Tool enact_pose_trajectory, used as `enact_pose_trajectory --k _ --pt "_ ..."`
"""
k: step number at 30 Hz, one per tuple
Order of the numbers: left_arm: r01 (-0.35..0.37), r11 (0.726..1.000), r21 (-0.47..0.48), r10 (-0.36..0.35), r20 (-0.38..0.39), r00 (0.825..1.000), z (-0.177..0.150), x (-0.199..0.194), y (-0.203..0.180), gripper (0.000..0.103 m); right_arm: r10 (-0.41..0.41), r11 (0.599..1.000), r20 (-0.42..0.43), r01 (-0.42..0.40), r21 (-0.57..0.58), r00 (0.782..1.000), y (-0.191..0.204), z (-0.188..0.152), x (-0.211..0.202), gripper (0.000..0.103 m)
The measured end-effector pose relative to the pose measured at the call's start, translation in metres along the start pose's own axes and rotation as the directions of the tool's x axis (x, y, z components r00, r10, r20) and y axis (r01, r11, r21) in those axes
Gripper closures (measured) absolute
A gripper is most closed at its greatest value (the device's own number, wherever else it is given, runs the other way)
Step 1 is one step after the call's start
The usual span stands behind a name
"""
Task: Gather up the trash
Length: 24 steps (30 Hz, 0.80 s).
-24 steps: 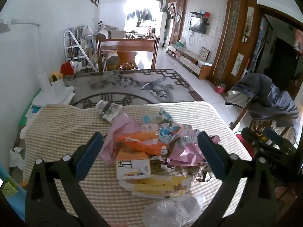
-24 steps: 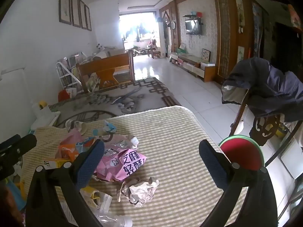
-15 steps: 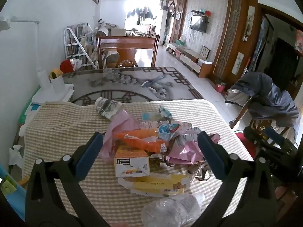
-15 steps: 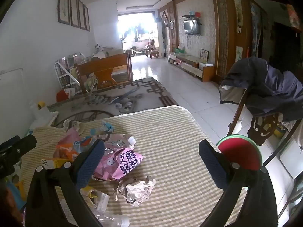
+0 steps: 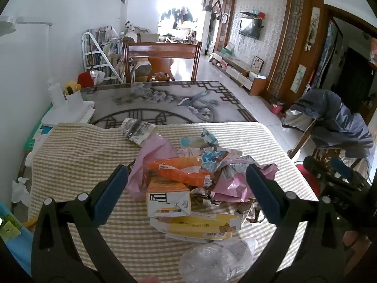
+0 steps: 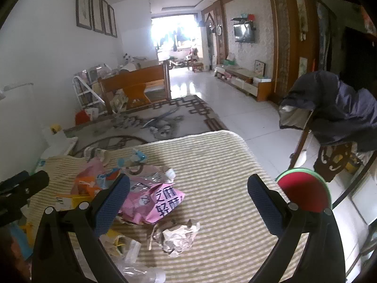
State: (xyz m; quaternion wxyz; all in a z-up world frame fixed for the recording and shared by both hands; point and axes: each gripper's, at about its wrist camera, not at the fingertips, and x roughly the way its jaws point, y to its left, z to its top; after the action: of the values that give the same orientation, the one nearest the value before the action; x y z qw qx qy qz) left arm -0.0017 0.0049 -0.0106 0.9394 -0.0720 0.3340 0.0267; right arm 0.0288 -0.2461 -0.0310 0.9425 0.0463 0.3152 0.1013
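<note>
Both tongs hang wide apart with nothing between their pads: the left tongs hover over the middle of the heap, the right tongs over its right edge and bare cloth. By my reckoning the collecting has hardly begun; all the rubbish I can see lies on the striped cloth of the counter, and nothing is gripped. I cannot make out a bin for certain; the red round thing with a green rim, just off the counter's right side, may be one.

The trash sits in one loose pile:
- an orange wrapper on top
- a small carton under it
- a flattened yellow box
- a pink printed bag
- a crumpled paper wad
- a crushed clear bottle nearest me
- a squashed paper cup at the far side

It all looks light and crumpled.
</note>
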Motion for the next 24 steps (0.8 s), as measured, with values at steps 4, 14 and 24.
enact_pose_trajectory --k 4,14,24 --pt "0.000 1.000 -0.001 0.000 0.001 1.000 -0.0004 0.0001 0.0000 0.005 0.023 1.000 -0.013 -0.023 0.013 1.000 -0.0009 -0.0002 0.0012 0.007" --pt "-0.028 0.999 -0.017 0.028 0.028 0.999 0.0033 -0.0035 0.0065 0.005 0.077 0.997 -0.028 -0.076 0.021 0.997 0.0010 -0.0047 -0.0002 0.007" --pt "-0.068 0.998 0.017 0.068 0.009 0.998 -0.0013 -0.0021 0.0095 0.005 0.079 0.997 -0.035 -0.078 0.016 0.996 0.0002 -0.0074 -0.0023 0.007"
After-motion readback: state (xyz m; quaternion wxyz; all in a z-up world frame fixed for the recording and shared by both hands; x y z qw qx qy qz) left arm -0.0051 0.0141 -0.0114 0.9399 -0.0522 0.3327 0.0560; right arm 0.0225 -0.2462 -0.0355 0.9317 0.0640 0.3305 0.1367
